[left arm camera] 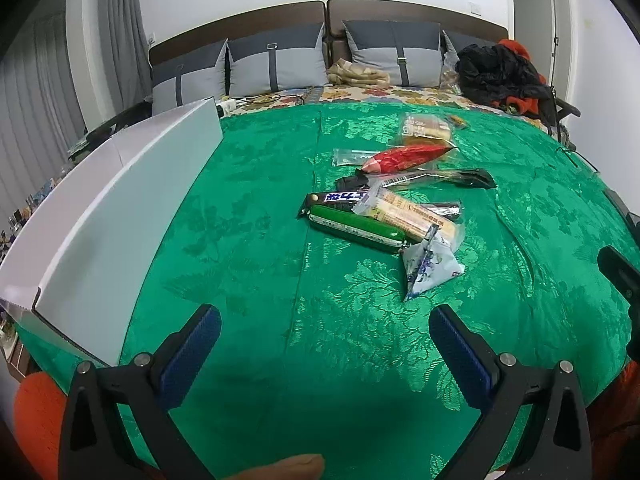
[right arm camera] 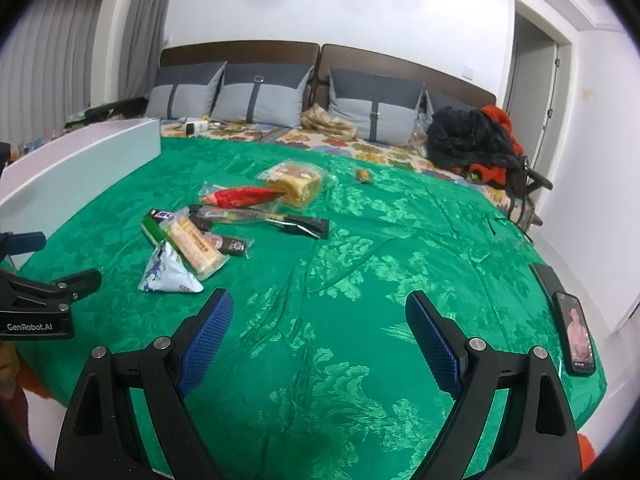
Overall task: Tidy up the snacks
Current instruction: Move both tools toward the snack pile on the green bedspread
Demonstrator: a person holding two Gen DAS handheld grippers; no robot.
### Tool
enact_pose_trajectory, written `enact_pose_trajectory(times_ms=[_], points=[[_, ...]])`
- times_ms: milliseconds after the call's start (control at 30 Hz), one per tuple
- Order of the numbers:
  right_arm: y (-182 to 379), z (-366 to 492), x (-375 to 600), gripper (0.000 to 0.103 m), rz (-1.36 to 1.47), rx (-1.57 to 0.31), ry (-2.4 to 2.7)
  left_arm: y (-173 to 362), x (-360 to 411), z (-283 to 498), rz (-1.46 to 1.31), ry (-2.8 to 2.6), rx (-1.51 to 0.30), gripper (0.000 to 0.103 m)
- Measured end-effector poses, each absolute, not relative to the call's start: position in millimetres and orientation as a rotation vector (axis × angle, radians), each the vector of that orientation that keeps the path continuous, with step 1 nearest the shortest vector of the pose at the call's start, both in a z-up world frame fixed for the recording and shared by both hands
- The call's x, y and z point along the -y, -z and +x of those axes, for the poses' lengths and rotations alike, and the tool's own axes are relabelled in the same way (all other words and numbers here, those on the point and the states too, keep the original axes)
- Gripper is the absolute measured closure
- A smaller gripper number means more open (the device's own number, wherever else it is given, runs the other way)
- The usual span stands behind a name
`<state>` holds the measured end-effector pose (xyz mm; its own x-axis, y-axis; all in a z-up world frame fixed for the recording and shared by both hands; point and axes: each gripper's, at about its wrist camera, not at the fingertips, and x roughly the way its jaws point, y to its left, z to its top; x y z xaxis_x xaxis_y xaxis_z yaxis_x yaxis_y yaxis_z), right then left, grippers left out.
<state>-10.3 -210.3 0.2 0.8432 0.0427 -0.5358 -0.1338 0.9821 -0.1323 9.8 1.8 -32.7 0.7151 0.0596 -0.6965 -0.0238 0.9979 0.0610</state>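
A pile of snacks lies on the green bedspread [left arm camera: 248, 264]: a green stick pack [left arm camera: 356, 227], a yellow wafer pack [left arm camera: 412, 216], a dark chocolate bar [left arm camera: 336, 198], a red pack [left arm camera: 404, 158], a bread pack [left arm camera: 426, 127], a long black pack [left arm camera: 452, 178] and a white-blue triangular pack [left arm camera: 430, 266]. A white box [left arm camera: 108, 208] stands at the left. My left gripper [left arm camera: 324, 344] is open and empty, short of the pile. My right gripper [right arm camera: 320, 328] is open and empty, right of the triangular pack [right arm camera: 168, 274].
A phone [right arm camera: 576, 334] lies at the bedspread's right edge. Grey pillows [left arm camera: 276, 60] line the headboard. A heap of black and red clothes [left arm camera: 500, 72] sits at the back right. A small brown item [right arm camera: 363, 176] lies beyond the bread pack [right arm camera: 296, 186].
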Motion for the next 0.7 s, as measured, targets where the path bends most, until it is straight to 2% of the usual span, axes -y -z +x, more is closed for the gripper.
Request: enact_pose_trajectory(times_ms=[700], points=[[10, -6, 207, 0.012, -0.182, -0.61, -0.115, 54, -13, 24, 0.014, -0.033, -0.877, 0.0]])
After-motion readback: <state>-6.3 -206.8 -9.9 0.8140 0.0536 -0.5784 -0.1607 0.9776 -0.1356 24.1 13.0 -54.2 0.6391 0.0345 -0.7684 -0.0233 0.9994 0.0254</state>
